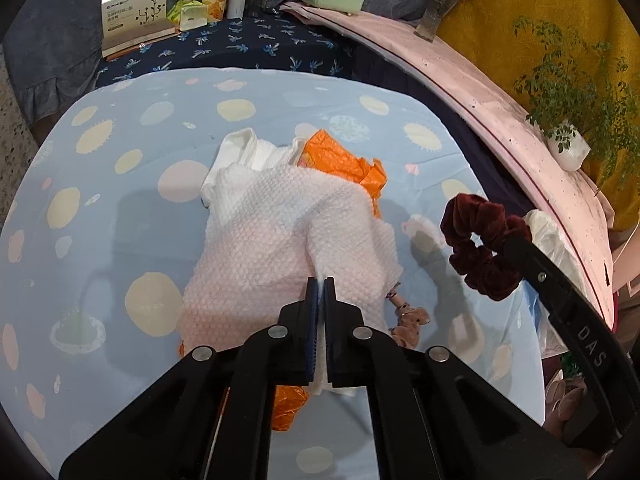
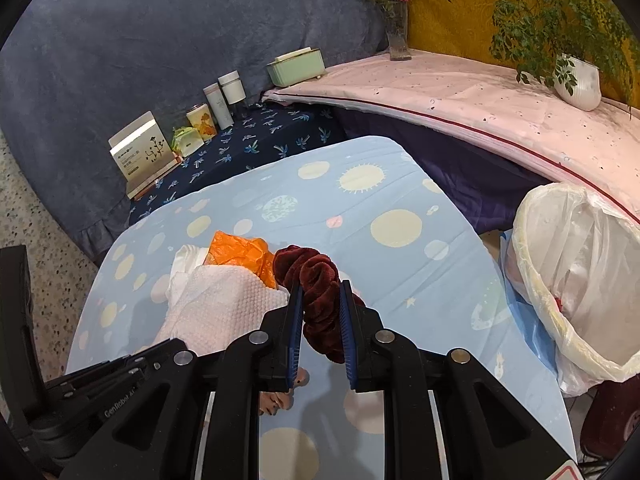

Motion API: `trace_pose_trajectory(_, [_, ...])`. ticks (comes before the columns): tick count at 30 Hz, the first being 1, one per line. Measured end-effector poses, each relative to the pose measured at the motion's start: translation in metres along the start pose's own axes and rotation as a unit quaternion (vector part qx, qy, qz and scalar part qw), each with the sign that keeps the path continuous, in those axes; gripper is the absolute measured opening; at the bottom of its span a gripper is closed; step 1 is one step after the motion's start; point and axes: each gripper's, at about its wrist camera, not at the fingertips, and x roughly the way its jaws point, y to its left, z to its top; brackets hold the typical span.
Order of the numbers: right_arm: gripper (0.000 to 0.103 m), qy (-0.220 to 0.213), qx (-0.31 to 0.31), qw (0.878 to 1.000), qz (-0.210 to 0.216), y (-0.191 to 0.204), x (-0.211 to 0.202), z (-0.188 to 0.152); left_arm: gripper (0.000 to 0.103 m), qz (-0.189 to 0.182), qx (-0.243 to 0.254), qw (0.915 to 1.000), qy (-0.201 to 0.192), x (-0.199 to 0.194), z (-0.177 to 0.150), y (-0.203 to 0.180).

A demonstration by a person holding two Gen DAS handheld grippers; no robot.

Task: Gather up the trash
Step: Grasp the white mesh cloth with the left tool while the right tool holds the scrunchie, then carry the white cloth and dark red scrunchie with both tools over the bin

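1. Where the left claw [image 1: 320, 286] meets the pile, its jaws are pressed together on a fold of the white tissue [image 1: 280, 240]; the tissue is a dimpled, quilted sheet, crumpled and tinged pink, spreading ahead of and to the left of the fingertips.
2. Beyond the tissue lies an orange wrapper [image 1: 344, 160], shiny and creased; a further orange scrap [image 1: 288, 404] shows under the claw's linkage; a smooth white wad [image 1: 248, 152] sits at the far left edge of the pile.
3. The right claw [image 2: 320, 292] is narrowed onto a dark red scrunchie [image 2: 316, 280]; the velvet ring is gathered in folds, pinched between the blue pads, rising above the fingertips and hanging below them, off the cloth.
4. To the left of the right claw rests the same tissue and wrapper pile, on the pale blue spotted cloth [image 2: 360, 208].
5. A bin [image 2: 540, 280] stands well to the right of the right claw, just off the table edge; it is lined with a thin white bag folded over the rim; inside, the liner is crumpled and a small red bit shows near the near wall; what else it holds cannot be told.
6. Far ahead of both claws stands a pale green lidded box [image 2: 296, 66]; its contents are hidden.
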Motion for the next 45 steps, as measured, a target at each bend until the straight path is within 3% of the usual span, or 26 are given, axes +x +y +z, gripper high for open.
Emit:
trace_pose_trajectory(13, [0.017,-0.009,0.012,1.000,-0.004,-0.018,-0.044,-0.002,0.001,-0.010,0.027,0.9989,-0.038,-0.048,0.008,-0.037])
trace_pose_trajectory(23, [0.017,-0.014,0.042,0.998,-0.035,-0.062,-0.072,-0.005,0.001,-0.040,0.065,0.9958,-0.052,-0.066,0.010,-0.083])
trace_pose_trajectory(31, [0.017,-0.042,0.067,0.995,-0.069,-0.103,-0.094,0.003,0.001,-0.067,0.100,0.9915,-0.050,-0.065,0.013,-0.131])
trace_pose_trajectory(45, [0.017,-0.060,0.131,0.981,-0.130,-0.188,-0.101,0.006,0.001,-0.136,0.177,0.9744,-0.026,-0.026,0.017,-0.246])
